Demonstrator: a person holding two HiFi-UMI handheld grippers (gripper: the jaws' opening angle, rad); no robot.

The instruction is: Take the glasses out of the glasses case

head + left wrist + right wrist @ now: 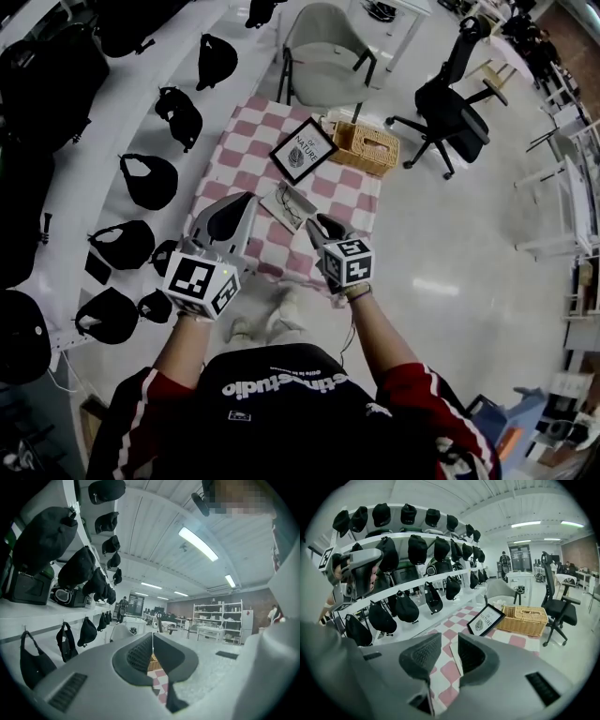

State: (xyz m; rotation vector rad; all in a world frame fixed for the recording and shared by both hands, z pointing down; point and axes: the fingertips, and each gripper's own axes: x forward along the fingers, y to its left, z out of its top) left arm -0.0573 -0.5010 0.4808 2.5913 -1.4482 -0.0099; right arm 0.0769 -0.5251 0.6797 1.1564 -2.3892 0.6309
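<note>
A pale glasses case (pixel 288 206) lies flat on the pink-and-white checked tablecloth (pixel 242 141), near the table's front. Thin dark glasses seem to rest on it; the detail is too small to be sure. My left gripper (pixel 236 208) hovers just left of the case, its jaws closed tip to tip with nothing between them (pixel 152 638). My right gripper (pixel 321 228) hangs just right of the case and a little nearer me. Its jaws stand apart (pixel 450 643) and empty, and the case's pale edge (pixel 454 660) shows through the gap, on the cloth below.
Behind the case a black-framed "NATURE" picture (pixel 302 150) leans by a wicker basket (pixel 364 147). A grey chair (pixel 323 47) stands at the table's far end and a black office chair (pixel 455 103) to the right. White shelves with black caps (pixel 150 178) run along the left.
</note>
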